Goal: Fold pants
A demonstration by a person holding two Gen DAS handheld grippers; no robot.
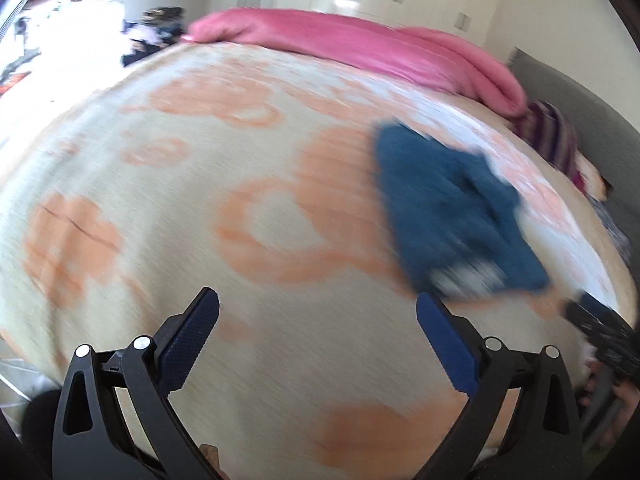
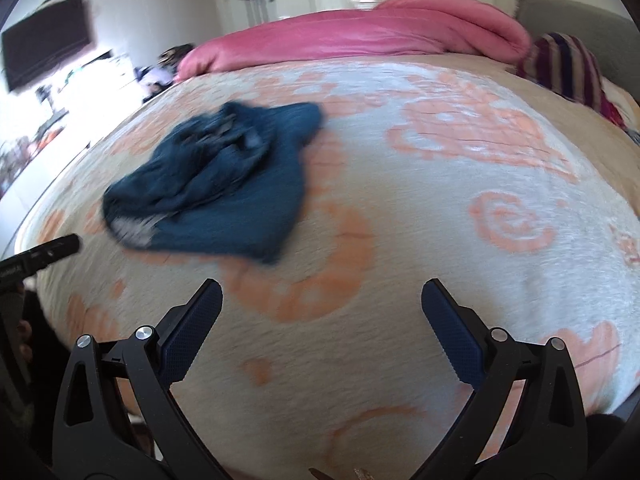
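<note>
Two grippers, left gripper (image 1: 318,322) and right gripper (image 2: 322,310), both spread wide and empty, crumpled blue pants (image 2: 216,176) upper left on the bed (image 2: 440,240), pink blanket (image 2: 360,32) along the top

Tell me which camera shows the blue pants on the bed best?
The right wrist view: the crumpled blue pants lie whole there, folds fairly visible. The left wrist view shows the same pants off to the right, more smeared by motion blur, with little detail.

Motion blur smears your crumpled dark-blue fabric pants (image 1: 452,208), hiding their legs; the striped purple cushion (image 2: 568,68) is edge-cropped
</note>
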